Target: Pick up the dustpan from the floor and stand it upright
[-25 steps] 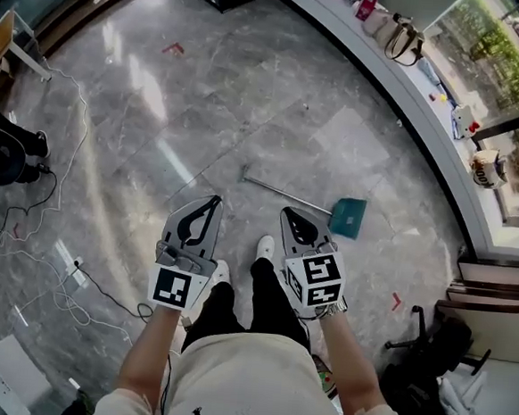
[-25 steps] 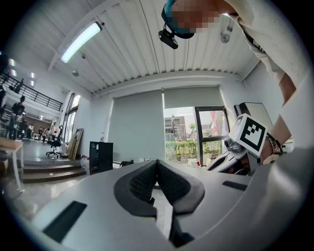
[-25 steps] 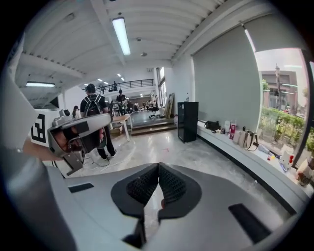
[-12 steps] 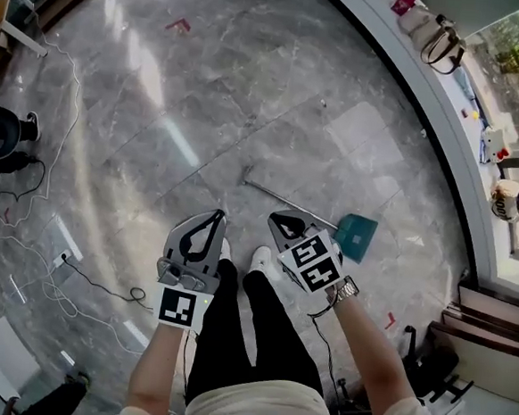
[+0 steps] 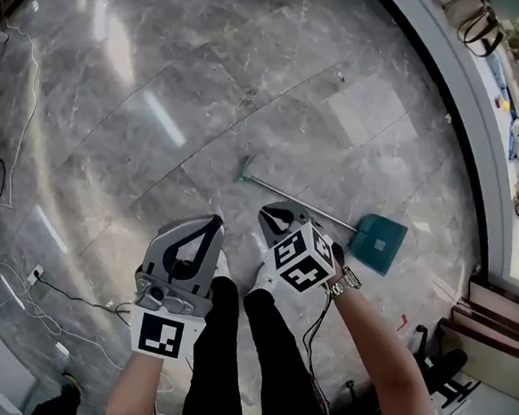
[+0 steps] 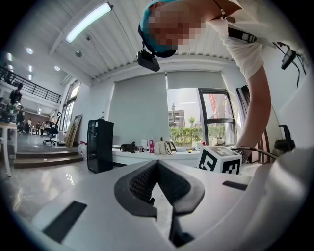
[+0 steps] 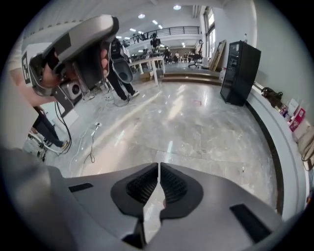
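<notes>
You're in the approach step. The dustpan [image 5: 378, 244] lies flat on the floor [image 5: 162, 78] to the right, with its long handle [image 5: 300, 201] running left. Your left hand-held gripper [image 5: 212, 223] and right hand-held gripper [image 5: 274, 218] are both empty, jaws pressed together. Next, you'll likely need to open the right one and reach down for the handle.

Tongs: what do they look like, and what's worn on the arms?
Left tongs and right tongs: grey shells, black ribbed pads, a black-and-white marker cube each. Black cable hangs from the right one. Watch on right wrist; short light sleeve.
</notes>
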`<act>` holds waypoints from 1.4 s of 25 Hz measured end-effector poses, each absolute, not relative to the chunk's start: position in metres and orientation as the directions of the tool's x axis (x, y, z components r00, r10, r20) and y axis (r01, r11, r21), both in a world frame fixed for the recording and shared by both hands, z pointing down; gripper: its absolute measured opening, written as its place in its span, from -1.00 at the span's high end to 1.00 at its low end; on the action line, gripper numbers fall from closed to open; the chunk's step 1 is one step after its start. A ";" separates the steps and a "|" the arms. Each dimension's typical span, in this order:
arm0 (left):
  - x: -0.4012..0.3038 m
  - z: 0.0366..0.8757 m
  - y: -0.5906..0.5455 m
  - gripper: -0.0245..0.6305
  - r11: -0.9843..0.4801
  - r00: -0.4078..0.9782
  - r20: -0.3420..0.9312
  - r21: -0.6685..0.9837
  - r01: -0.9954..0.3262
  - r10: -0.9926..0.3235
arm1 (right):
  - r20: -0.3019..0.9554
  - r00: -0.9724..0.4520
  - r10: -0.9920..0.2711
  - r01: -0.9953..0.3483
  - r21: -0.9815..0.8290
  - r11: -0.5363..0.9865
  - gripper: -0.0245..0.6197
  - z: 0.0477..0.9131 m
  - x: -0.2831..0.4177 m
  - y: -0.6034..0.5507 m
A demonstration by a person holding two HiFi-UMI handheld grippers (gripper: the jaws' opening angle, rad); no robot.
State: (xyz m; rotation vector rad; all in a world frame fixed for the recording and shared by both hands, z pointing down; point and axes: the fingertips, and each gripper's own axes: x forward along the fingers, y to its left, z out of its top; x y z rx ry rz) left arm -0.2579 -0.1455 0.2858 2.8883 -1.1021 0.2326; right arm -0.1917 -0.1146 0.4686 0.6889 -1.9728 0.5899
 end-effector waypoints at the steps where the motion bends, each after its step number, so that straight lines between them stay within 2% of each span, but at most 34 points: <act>1: -0.260 0.307 -0.149 0.89 -0.749 0.737 0.159 -0.024 -0.662 -0.657 | 0.896 -0.393 -0.206 -0.665 -0.123 0.736 0.87 0.496 -0.192 -0.117; 4: -0.262 0.368 -0.150 0.89 -0.746 0.733 0.172 -0.009 -0.666 -0.658 | 0.920 -0.363 -0.148 -0.640 -0.131 0.757 0.86 0.573 -0.189 -0.118; 6: -0.258 0.402 -0.146 0.89 -0.751 0.741 0.166 0.002 -0.660 -0.651 | 0.931 -0.351 -0.101 -0.629 -0.154 0.762 0.72 0.620 -0.187 -0.115; 9: -0.253 0.457 -0.146 0.89 -0.765 0.754 0.171 0.004 -0.644 -0.634 | 0.940 -0.339 -0.046 -0.620 -0.187 0.762 0.66 0.685 -0.184 -0.114; 18: -0.252 0.644 -0.171 0.89 -0.775 0.765 0.171 0.007 -0.631 -0.621 | 0.957 -0.291 0.007 -0.545 -0.172 0.821 0.61 0.880 -0.179 -0.129; 22: -0.247 0.709 -0.180 0.89 -0.780 0.772 0.153 0.002 -0.625 -0.618 | 0.966 -0.259 0.005 -0.553 -0.153 0.819 0.61 0.953 -0.165 -0.132; 28: -0.241 0.773 -0.179 0.89 -0.771 0.763 0.173 0.035 -0.636 -0.622 | 0.973 -0.227 0.031 -0.522 -0.148 0.840 0.61 1.008 -0.158 -0.139; 35: -0.236 0.790 -0.170 0.89 -0.785 0.766 0.208 -0.015 -0.619 -0.608 | 0.978 -0.193 0.084 -0.518 -0.174 0.837 0.61 1.018 -0.161 -0.145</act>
